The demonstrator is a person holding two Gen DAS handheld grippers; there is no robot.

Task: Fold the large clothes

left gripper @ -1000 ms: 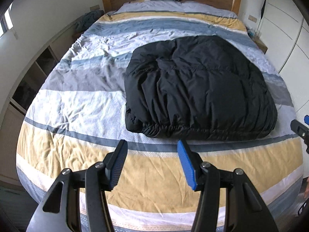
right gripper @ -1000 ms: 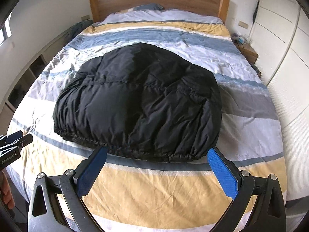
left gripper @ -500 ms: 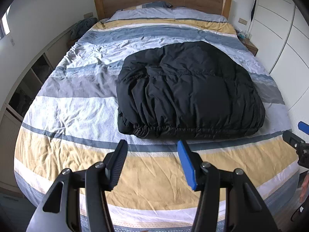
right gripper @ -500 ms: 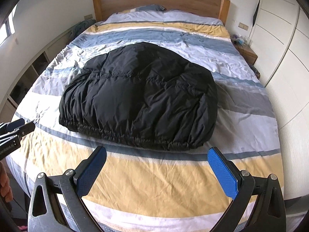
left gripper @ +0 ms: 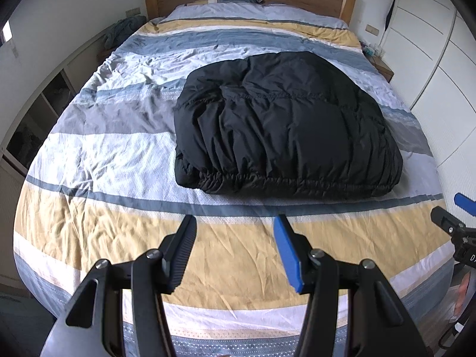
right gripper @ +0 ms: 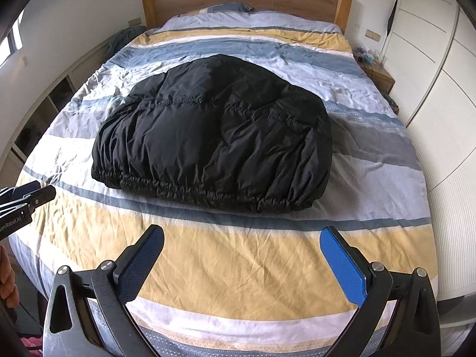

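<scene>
Black puffer jacket [left gripper: 285,125] lies folded in a bundle mid-bed on the striped duvet [left gripper: 98,154], elastic hem facing me. My left tongs [left gripper: 235,238] about half open, nothing between the pads. My right tongs [right gripper: 241,247] spread wide, also empty. Both over the yellow stripe, well short of the jacket

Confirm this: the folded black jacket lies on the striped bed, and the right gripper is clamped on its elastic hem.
Wrong on the grip. The black jacket does lie folded on the striped bed, but the right gripper is open and empty, short of the elastic hem, over the yellow stripe. The right wrist view shows it.
</scene>
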